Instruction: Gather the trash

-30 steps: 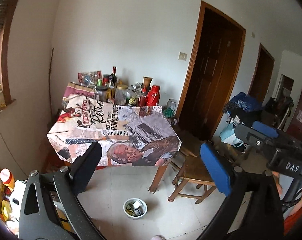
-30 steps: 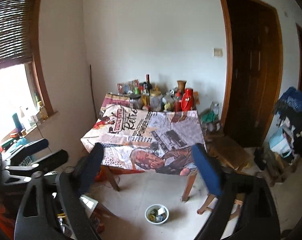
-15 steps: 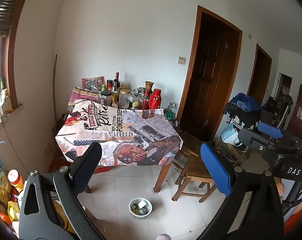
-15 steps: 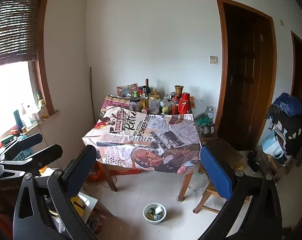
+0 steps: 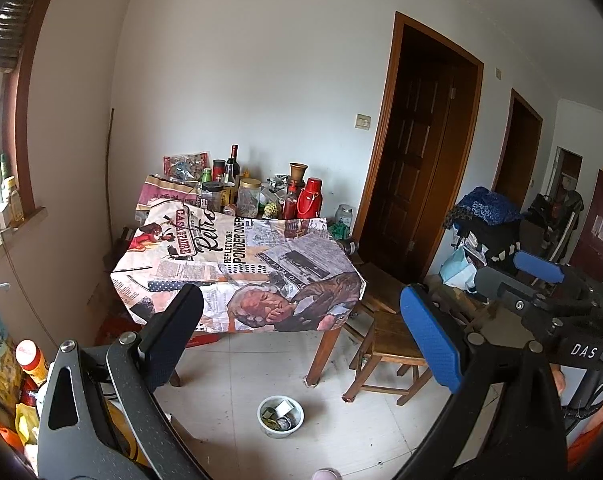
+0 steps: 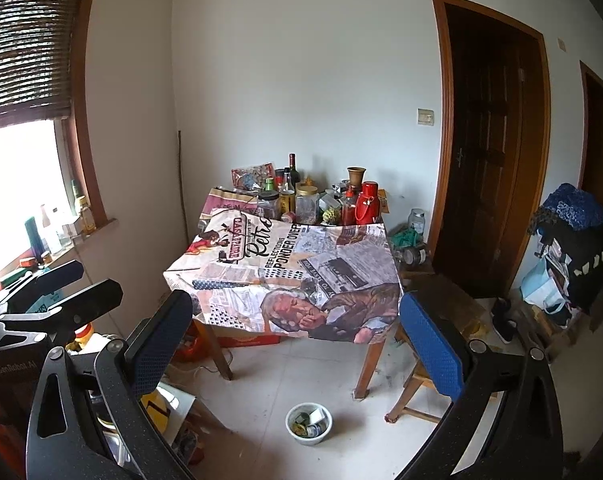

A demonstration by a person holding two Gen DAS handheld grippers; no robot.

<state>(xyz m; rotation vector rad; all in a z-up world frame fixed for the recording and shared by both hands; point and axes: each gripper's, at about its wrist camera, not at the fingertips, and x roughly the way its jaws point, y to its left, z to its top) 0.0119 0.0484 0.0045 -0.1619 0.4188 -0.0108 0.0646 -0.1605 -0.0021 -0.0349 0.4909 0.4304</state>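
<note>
The left tongs (image 5: 301,332) are held in the air, spread wide and grasping nothing. Below and between their tips, well apart from them, a white bowl (image 5: 280,416) of trash scraps sits on the tiled floor (image 5: 237,384), near the leg of the cloth-covered surface (image 5: 237,264). A wooden stool (image 5: 385,344) stands to the right. The right tongs (image 6: 297,336) are likewise spread and empty, the bowl (image 6: 309,423) on the floor beneath their gap.

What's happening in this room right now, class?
A person holds two grippers, both open and empty. The left gripper and right gripper hang above the tiled floor, facing a table draped in a newspaper-print cloth. A small white bowl of scraps sits on the floor by the table leg. Nothing has been picked up yet.
</note>
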